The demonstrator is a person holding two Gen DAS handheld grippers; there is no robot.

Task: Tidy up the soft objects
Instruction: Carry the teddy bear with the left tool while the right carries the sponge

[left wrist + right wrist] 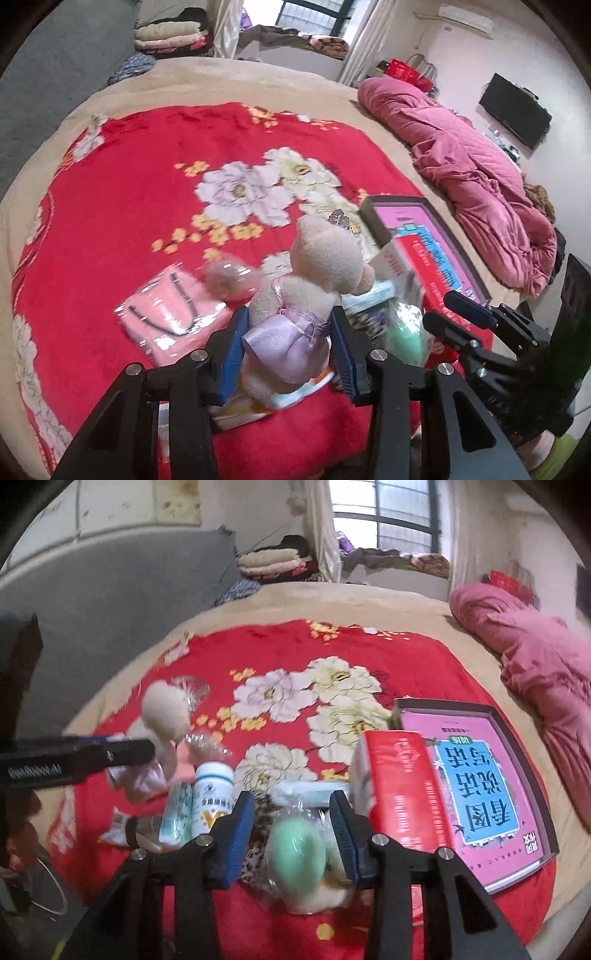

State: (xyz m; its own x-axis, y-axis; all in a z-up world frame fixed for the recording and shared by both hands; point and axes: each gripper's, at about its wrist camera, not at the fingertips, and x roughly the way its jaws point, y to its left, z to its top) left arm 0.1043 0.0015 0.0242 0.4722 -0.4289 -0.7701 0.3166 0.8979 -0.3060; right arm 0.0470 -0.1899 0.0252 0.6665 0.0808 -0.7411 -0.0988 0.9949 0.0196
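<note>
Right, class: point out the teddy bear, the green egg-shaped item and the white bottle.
teddy bear (325, 254): left wrist view, back of its head.
green egg-shaped item (297, 853): right wrist view, middle of its rounded body.
white bottle (212, 797): right wrist view, its labelled side.

We're looking down the right gripper (291, 812), its blue-padded jaws set on either side of a green egg-shaped soft item in crinkly clear wrap (297, 853); blur keeps us from telling whether the pads press it. Under it we see leopard-print fabric (258, 812) on the red floral blanket (280, 646). Just left stands a white plastic bottle with a label (212, 797), beside a pale teal packet (177, 812). To the right, a red-and-white carton (399, 786) stands against an open shallow box holding a pink book with a blue panel (476, 775). At far left, the left gripper (110, 755) reaches in, a cream plush toy (166, 712) at its tip. A rumpled pink quilt (535, 657) lies along the right edge.
</note>
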